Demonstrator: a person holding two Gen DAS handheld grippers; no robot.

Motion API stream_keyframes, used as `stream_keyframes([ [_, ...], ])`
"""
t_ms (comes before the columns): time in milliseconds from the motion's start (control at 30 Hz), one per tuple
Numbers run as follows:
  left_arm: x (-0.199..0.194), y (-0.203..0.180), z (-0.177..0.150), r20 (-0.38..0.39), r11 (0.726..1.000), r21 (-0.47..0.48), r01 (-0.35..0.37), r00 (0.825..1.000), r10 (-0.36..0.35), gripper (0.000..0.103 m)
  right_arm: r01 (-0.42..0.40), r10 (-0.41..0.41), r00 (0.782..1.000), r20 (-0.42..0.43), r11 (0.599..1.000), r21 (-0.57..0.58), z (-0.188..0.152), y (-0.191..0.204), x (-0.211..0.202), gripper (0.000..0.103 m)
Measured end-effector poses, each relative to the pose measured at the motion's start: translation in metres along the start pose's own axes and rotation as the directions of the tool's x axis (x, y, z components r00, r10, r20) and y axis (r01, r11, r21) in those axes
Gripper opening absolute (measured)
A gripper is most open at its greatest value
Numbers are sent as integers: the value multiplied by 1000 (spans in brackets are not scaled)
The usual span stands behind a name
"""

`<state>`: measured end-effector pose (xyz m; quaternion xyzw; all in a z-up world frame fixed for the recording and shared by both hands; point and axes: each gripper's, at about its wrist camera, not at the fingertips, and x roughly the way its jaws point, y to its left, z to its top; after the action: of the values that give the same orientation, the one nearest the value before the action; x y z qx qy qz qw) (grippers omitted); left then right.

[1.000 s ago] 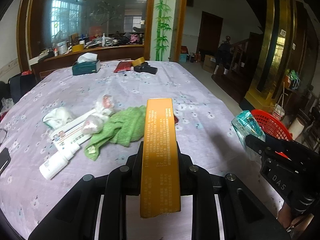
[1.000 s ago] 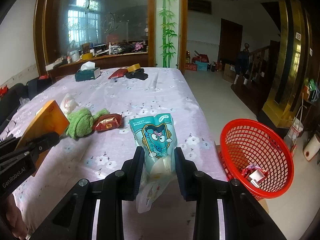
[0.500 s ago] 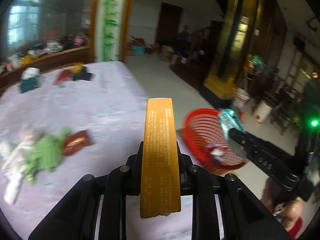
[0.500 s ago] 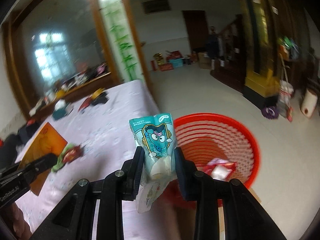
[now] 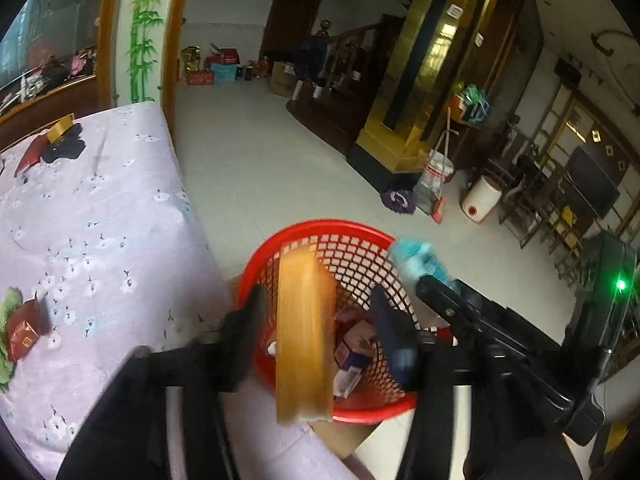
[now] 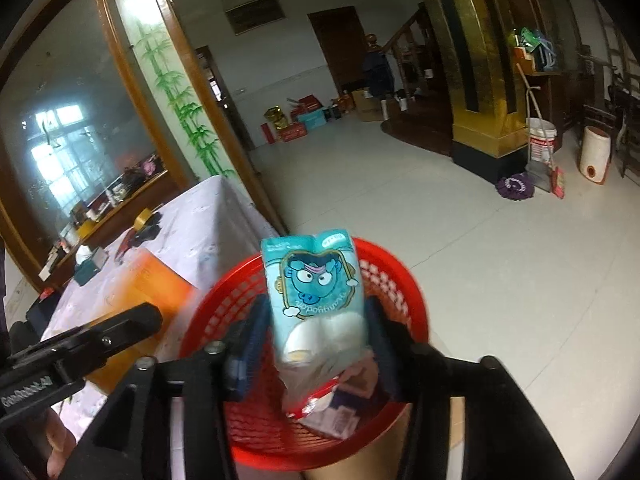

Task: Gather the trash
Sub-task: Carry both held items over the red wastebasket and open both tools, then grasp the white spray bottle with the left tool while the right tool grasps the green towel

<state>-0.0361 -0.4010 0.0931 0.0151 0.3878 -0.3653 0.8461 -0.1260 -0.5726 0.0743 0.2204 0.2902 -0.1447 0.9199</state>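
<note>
Opening both jaws over the red basket [image 5: 360, 240]: orange box [image 5: 306, 340] loose between the left, teal packet [image 6: 316, 292] loose between the right

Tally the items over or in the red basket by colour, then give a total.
Orange: 1, the orange box between the opening left gripper
Teal: 1, the teal packet between the opening right gripper
Mixed wrappers in the red basket: uncountable
Total countable: 2
</note>
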Motion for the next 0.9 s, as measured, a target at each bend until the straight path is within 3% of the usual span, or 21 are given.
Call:
stream_keyframes([
  [200, -17, 13, -9, 2, 1000, -11, -17, 1000, 17, 55, 2, -2, 1000, 20, 1000, -4, -1, 0, -10, 56],
  [333, -47, 36, -26, 33, 995, -14, -101, 994, 101, 56, -45, 46, 999, 15, 999, -25, -6, 19, -17, 56],
  [667, -129, 113, -81, 80, 950, -63, -306, 947, 311, 61, -159, 145, 986, -77, 962, -222, -48, 127, -21, 60],
  [800, -162, 156, -103, 74, 926, -128, -354, 928, 365, 65, -225, 189, 971, -148, 930, -290, -73, 171, -15, 60],
  [900, -188, 194, -120, 66, 893, -193, -406, 903, 425, 66, -274, 217, 955, -200, 904, -328, -89, 198, -11, 60],
])
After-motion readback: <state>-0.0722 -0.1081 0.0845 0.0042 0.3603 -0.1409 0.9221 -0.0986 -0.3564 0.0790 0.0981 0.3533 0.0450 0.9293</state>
